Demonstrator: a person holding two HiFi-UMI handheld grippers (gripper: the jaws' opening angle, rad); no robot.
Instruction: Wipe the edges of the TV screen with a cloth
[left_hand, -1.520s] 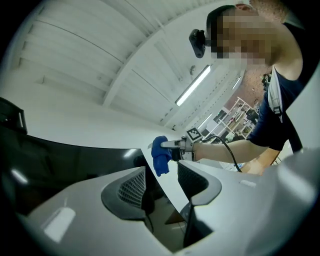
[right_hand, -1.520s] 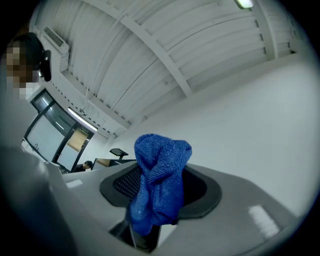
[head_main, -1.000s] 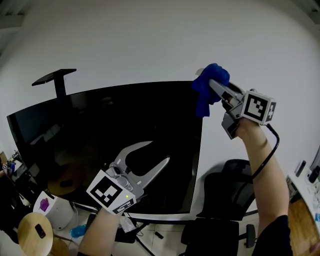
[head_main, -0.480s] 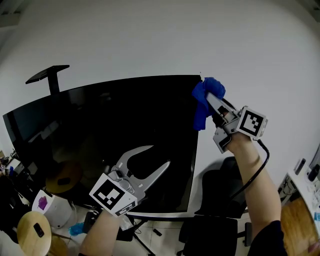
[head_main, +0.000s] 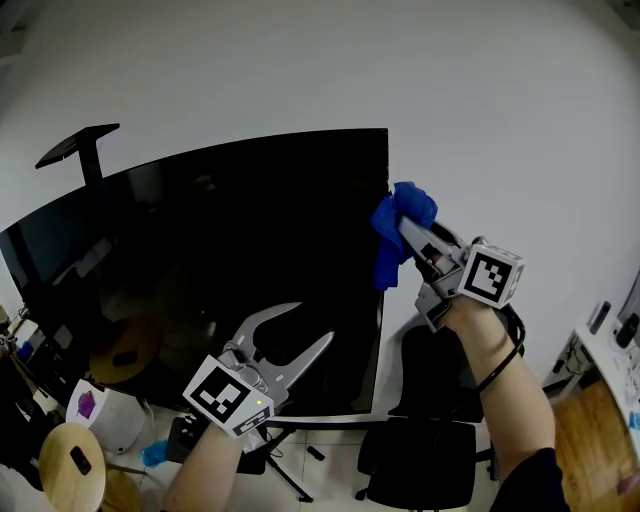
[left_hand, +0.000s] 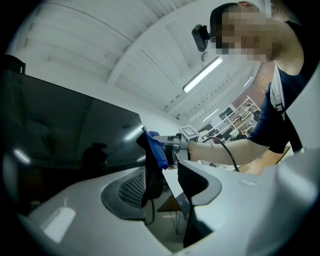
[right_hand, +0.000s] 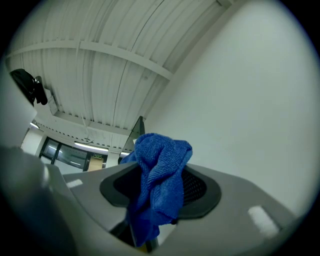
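The black TV screen (head_main: 200, 260) fills the middle of the head view. A blue cloth (head_main: 397, 234) is pressed against its right edge, a little below the top corner, and my right gripper (head_main: 406, 228) is shut on it. In the right gripper view the cloth (right_hand: 160, 185) bunches between the jaws, with the TV edge (right_hand: 137, 129) a thin sliver behind. My left gripper (head_main: 312, 323) hangs open before the lower screen with nothing between its fingers. The left gripper view looks past its jaws (left_hand: 165, 185) toward the cloth (left_hand: 157, 150) at the TV edge.
A black office chair (head_main: 430, 420) stands below the TV's right side. At the lower left are a round wooden stool (head_main: 70, 465) and a white container (head_main: 105, 420). A black stand top (head_main: 78, 143) rises behind the TV's upper left. A desk edge (head_main: 600, 400) shows at far right.
My right gripper has slid the cloth down from the TV's top right corner along the right edge. My left gripper has sunk a little, still open.
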